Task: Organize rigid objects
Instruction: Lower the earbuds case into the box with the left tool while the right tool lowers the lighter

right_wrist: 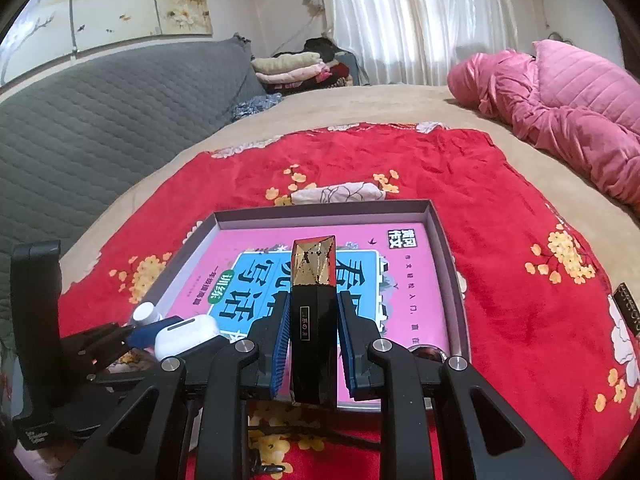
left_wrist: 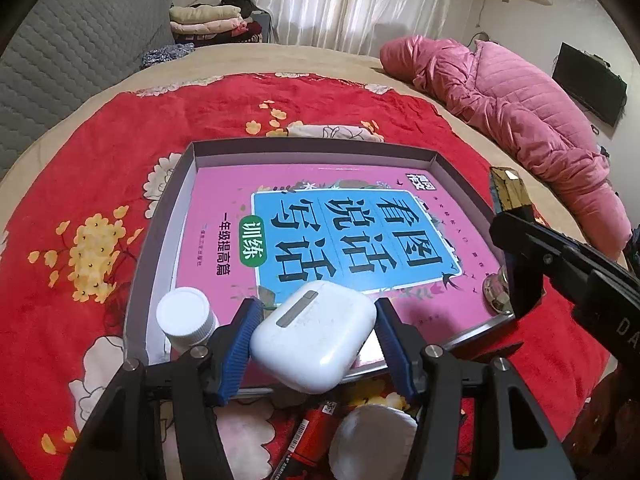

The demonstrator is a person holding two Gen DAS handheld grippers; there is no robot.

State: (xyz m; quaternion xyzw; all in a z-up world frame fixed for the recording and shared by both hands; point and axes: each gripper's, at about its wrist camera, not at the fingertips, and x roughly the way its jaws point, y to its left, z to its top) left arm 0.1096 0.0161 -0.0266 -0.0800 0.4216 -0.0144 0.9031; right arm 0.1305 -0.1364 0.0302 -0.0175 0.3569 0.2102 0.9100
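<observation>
A white, rounded plastic earbud case [left_wrist: 314,344] is clamped between the blue pads of the left gripper [left_wrist: 316,336] and held over the near edge of the shallow grey cardboard tray [left_wrist: 312,148], beside a white-capped bottle [left_wrist: 186,316] standing in the tray's near-left corner. A black faceted tube with a gold cap [right_wrist: 313,320] is clamped upright in the right gripper [right_wrist: 314,340] above the near-right part of the tray. Both items are judged poised for placing onto the pink book [left_wrist: 224,208] lining the tray.
</observation>
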